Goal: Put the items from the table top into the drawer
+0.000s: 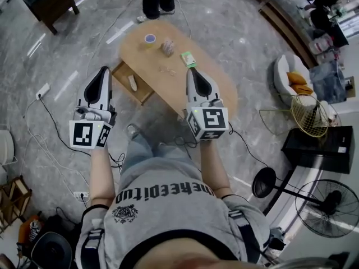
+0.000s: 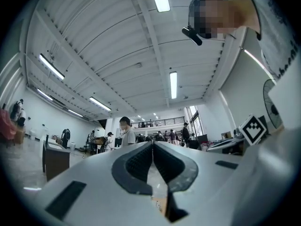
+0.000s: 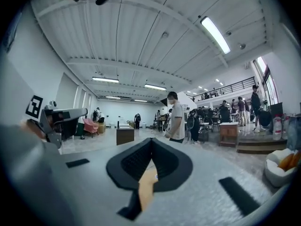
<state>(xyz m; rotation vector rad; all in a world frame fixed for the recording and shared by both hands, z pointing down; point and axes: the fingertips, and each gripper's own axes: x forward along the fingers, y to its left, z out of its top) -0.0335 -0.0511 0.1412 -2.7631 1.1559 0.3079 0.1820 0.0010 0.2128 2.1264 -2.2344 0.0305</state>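
**Both jaws shut and lifted off the work, with items left on the tabletop**

Three things sit at the far end of the tabletop [image 1: 213, 80]: a tape roll [image 1: 150, 38], a crumpled lump [image 1: 167, 47] just beside it, and a green packet [image 1: 188, 59] a little nearer me. The drawer [image 1: 124, 70] stands pulled open at the table's left side, with one pale item [image 1: 132, 82] lying in it. By my reckoning the job is partly done.

My left gripper [image 1: 104, 69] hangs over the floor beside the drawer. My right gripper [image 1: 191, 70] is above the near part of the tabletop. Both pairs of jaws are pressed together with nothing between them.

If I go down like this, shut jaws will push an item along instead of taking it. The tape roll could roll off the edge, and the lump next to it is close enough to be knocked by a careless reach. The open drawer juts out where my left gripper would swing, and cables [image 1: 53, 116] trail on the floor by my feet.

Only the head view shows the items, the drawer and how my grippers stand relative to them. The two gripper views look out across the hall and miss the items entirely, but they show the pads meeting along their length. The right gripper view also shows the whole of a person [image 3: 177, 117] standing ahead. In the head view only legs show beyond the table's far end.
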